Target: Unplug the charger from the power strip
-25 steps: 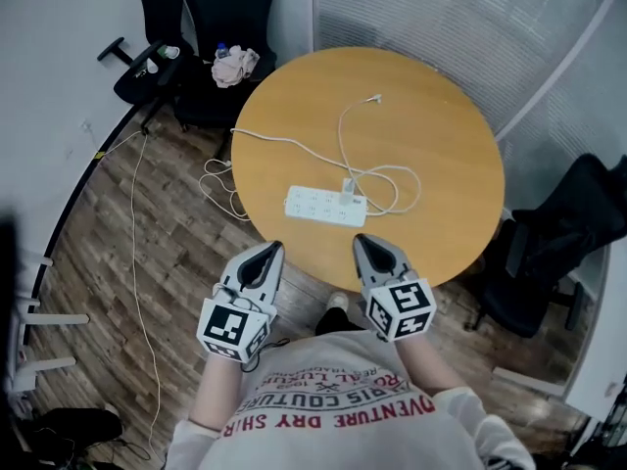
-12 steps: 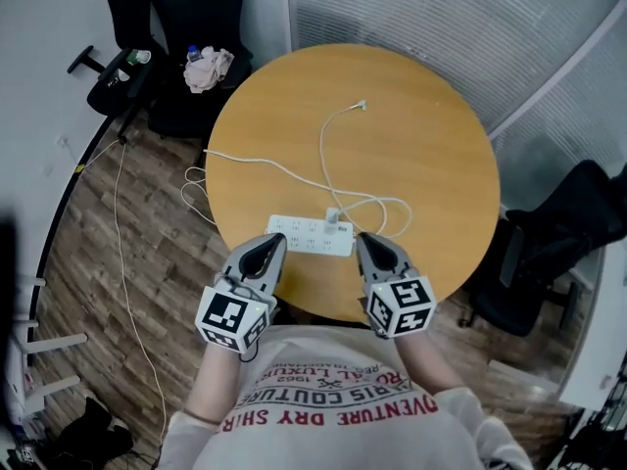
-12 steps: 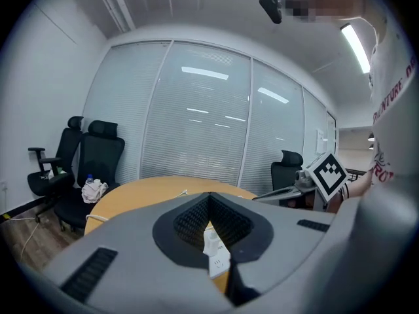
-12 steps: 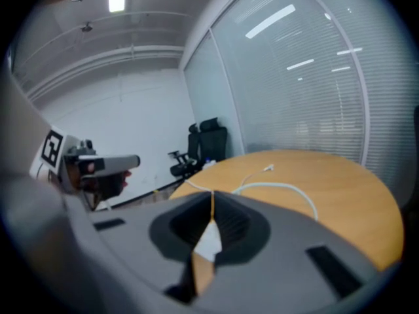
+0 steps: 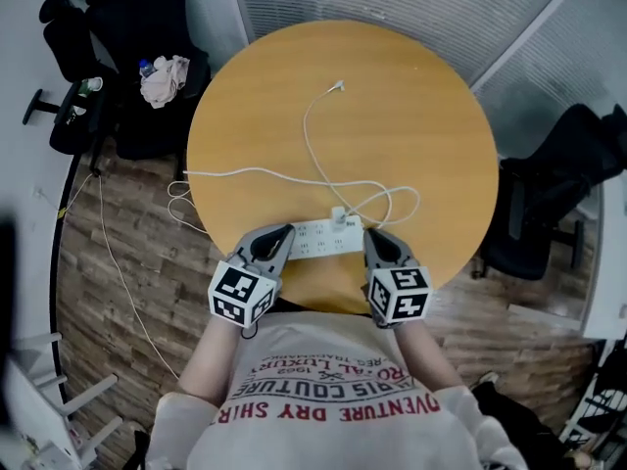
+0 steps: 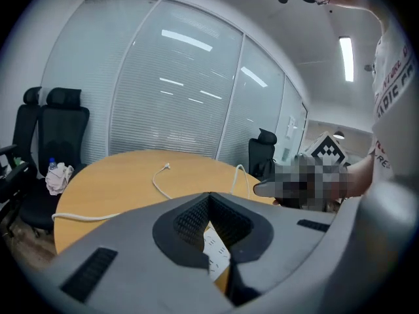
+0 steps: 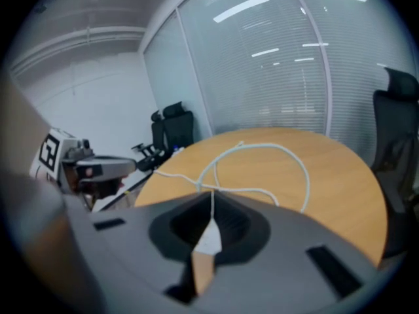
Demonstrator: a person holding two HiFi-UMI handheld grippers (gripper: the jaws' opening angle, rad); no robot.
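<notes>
While the charger [image 5: 339,215] is sitting plugged in, left gripper [image 5: 285,231] and right gripper [image 5: 371,234], closed and empty, are flanking the strip [image 5: 318,238] at the desk's [image 5: 411,116] six o'clock, probably for bracing.

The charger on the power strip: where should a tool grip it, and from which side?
Grip the charger by its white blocky body, not the cable. It stands up from the power strip, so come from above on the person's side, clear of the cable loops beyond it, where the right tool is nearest, probably pinching opposite side faces and pulling straight up.
</notes>
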